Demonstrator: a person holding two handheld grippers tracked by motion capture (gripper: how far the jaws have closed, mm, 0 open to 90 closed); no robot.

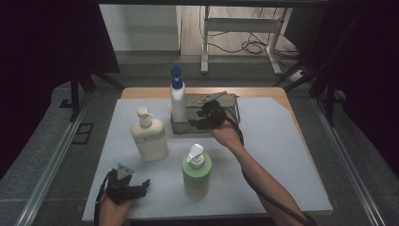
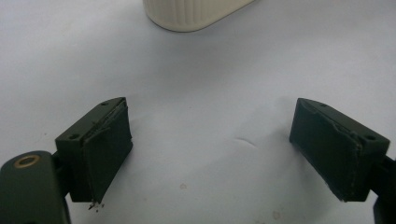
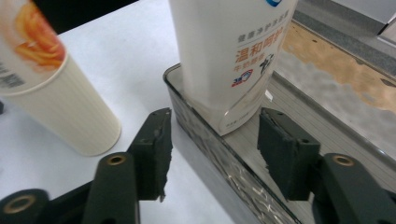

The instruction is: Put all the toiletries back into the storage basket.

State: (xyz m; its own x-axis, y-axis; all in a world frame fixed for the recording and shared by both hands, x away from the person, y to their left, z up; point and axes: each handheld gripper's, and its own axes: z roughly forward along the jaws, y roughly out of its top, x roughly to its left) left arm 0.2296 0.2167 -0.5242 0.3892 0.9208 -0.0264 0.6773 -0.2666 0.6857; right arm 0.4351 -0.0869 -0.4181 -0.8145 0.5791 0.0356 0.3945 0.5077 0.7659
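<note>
Over at the metal tray (image 1: pixel 234 112), right gripper (image 1: pixel 205 117) hanging apart just off the white bottle (image 1: pixel 178 104) — tall, slick, probably top-heavy, best clamped mid-body.

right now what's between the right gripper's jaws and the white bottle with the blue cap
In the right gripper view, the tray's near rim crosses between the open right gripper and the white bottle standing in it.
</note>
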